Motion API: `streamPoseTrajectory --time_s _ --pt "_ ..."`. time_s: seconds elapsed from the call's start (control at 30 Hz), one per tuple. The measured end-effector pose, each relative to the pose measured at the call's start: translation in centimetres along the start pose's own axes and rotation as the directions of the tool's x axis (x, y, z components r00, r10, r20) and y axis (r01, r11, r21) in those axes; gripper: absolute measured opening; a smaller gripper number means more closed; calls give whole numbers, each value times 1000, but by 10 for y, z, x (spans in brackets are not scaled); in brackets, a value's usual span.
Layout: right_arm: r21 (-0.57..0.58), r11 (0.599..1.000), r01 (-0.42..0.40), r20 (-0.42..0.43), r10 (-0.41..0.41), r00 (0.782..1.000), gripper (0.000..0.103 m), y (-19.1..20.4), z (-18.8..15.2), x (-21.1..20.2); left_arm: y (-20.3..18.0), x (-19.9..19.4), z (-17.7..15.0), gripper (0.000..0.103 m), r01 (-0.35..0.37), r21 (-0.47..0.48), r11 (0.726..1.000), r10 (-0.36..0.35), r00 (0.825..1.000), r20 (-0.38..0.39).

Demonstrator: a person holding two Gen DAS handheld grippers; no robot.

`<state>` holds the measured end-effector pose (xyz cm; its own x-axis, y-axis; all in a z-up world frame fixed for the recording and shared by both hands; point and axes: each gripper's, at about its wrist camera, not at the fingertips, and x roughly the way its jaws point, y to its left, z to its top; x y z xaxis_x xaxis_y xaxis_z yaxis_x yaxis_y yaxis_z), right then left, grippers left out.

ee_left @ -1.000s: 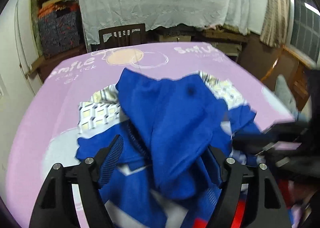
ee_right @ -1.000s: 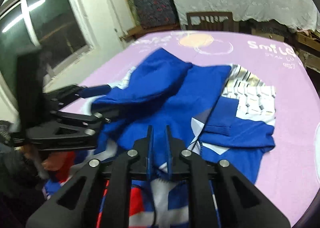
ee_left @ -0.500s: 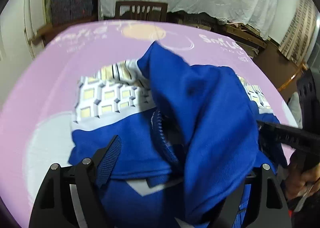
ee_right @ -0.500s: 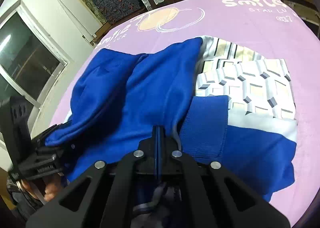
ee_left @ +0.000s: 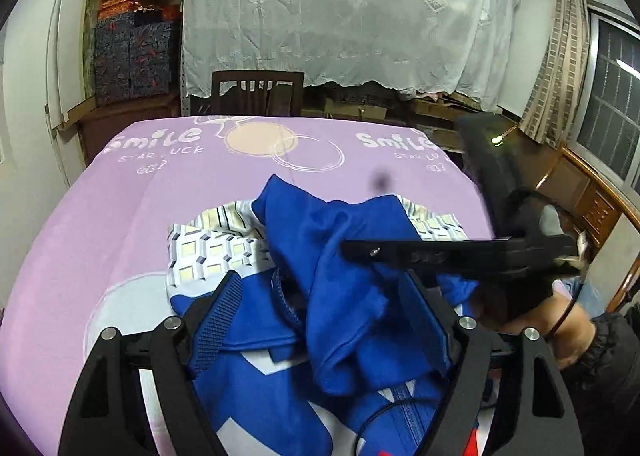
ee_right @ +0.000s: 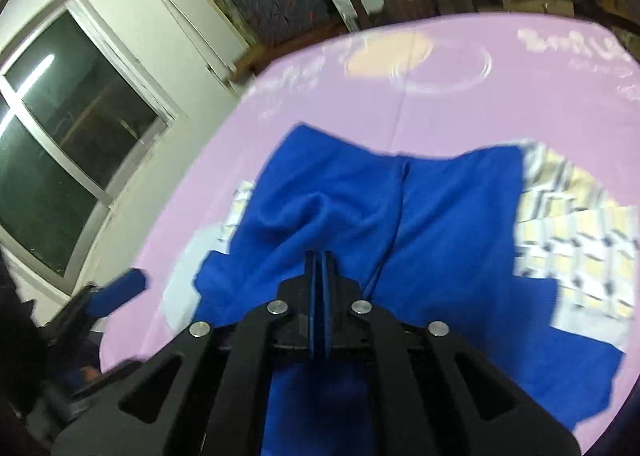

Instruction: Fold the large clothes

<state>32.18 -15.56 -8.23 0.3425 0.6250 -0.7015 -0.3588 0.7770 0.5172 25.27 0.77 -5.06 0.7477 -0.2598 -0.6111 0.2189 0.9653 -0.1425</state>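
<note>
Left wrist view: the left tongs are seen spread wide, jaws just having opened further, a raised fold of the blue jacket between the fingers, unpinched. The jacket is heaped on the near part of the pink-covered worktop. The right tongs are closed tight on a ridge of blue cloth.

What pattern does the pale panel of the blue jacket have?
The pale panel has cream squares with dark outlines, like cubes; the left wrist view shows it best.
</note>
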Motion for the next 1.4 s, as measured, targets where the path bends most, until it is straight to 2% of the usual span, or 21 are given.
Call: streamPoseTrajectory --time_s 0.07,0.1,0.13,0.17,0.2,0.23,0.3,0.4,0.43,0.5,0.57,0.63,0.73,0.87,0.93,1.1,1.2,1.3,1.4 --pt "4 1000 -20 -30 20 999 3 -2 2 14 0 24 -6 84 -28 38 999 31 997 -72" --pt "13 1000 -27 -43 28 999 3 -4 4 19 3 39 -12 84 -52 47 998 57 991 -118" --pt "30 999 -37 -60 39 997 0 -11 7 27 9 60 -19 84 -88 44 995 95 978 -186" --pt "49 998 -42 -72 46 996 0 -16 8 31 18 75 -25 87 -94 15 995 95 966 -240" --pt "72 996 -49 -81 54 995 0 -21 10 34 28 80 -28 89 -52 -45 998 39 967 -254" --pt "109 991 -71 -90 81 993 0 -30 10 37 35 80 -27 90 -33 -81 996 12 969 -246" --pt "146 984 -100 -83 113 990 0 -41 10 41 36 80 -24 90 -46 -70 996 27 969 -246" --pt "131 988 -79 -61 88 994 0 -38 11 44 29 73 -25 86 -53 -52 997 40 973 -225" --pt "117 991 -62 -57 70 996 0 -35 10 43 28 65 -22 86 -30 -55 998 18 979 -203" --pt "66 997 -28 -41 31 999 0 -27 8 38 27 34 -13 86 14 -70 997 -21 995 -93" --pt "42 999 -21 -24 22 999 0 -22 4 28 28 11 -4 88 48 -87 995 -49 999 -8" --pt "15 999 -49 5 49 999 5 -14 -1 12 30 3 5 90 54 -111 992 -51 998 30" --pt "-38 994 -99 19 99 995 5 -1 -12 -6 31 27 10 90 -1 -110 994 -3 999 -38" --pt "-55 997 -59 -34 57 998 5 1 -31 -3 37 60 -16 89 -48 -99 994 27 978 -208" --pt "-50 998 -37 -57 35 998 5 -4 -40 2 37 69 -26 91 -71 -49 996 57 969 -241" --pt "21 995 -98 -51 99 994 1 -23 -50 5 32 72 -33 95 -101 24 995 104 969 -222" --pt "73 989 -131 -58 135 989 0 -34 -51 2 37 76 -34 97 -102 23 995 104 969 -223" --pt "114 988 -108 -62 116 991 1 -44 -59 -8 38 70 -33 96 -106 9 994 105 969 -223" --pt "135 985 -106 -28 111 993 6 -48 -77 -32 33 41 -33 95 -101 0 995 100 980 -170"
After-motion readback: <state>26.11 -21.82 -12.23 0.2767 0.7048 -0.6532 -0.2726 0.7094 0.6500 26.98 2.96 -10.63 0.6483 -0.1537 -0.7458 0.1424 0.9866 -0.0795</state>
